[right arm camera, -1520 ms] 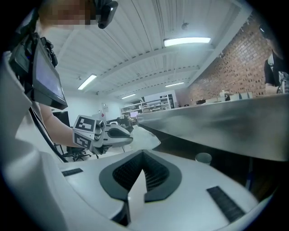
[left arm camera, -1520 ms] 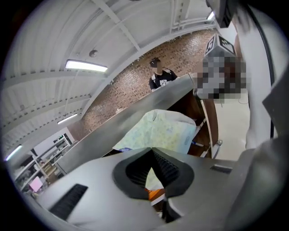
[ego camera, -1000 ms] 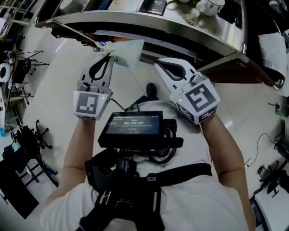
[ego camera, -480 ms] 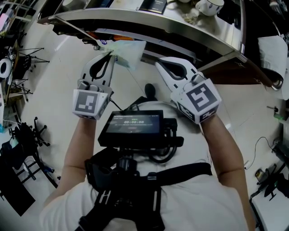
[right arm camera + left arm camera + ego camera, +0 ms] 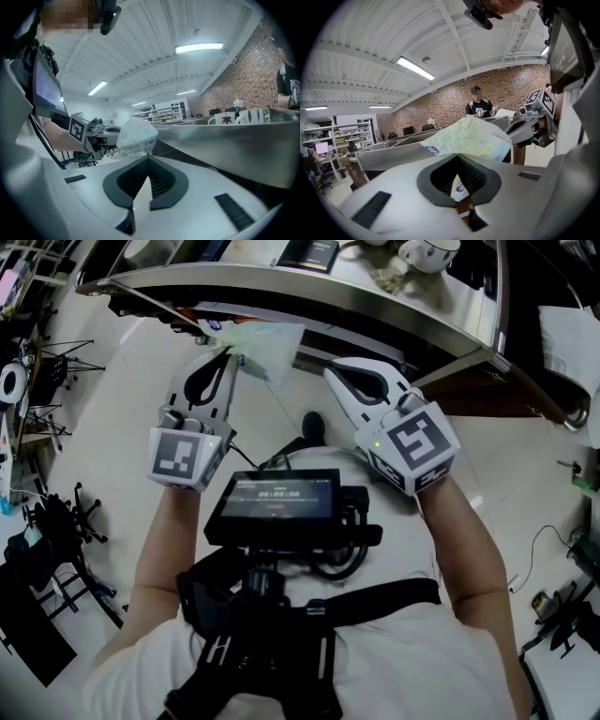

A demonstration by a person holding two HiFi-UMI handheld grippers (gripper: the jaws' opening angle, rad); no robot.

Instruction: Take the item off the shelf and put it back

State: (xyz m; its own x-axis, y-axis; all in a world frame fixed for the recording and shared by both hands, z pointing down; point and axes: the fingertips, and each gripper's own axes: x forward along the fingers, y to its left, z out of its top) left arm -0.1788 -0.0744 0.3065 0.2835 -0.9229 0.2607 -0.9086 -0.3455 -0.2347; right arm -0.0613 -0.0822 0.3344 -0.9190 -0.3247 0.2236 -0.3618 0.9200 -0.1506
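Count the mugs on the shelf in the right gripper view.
2: a leaf-printed white mug and a second white mug just right of it, both on top of the metal shelf. Others may be hidden behind its rim.

The packet (image 5: 269,345) sits between the jaws of my left claw (image 5: 231,354), just before the front edge of the shelf (image 5: 309,282) ahead. My right claw (image 5: 330,373) lies to the right of it, near the packet but apart. Cups (image 5: 429,251) stand on the shelf beyond my right claw. A screen (image 5: 274,501) sits behind both claws, at my chest.
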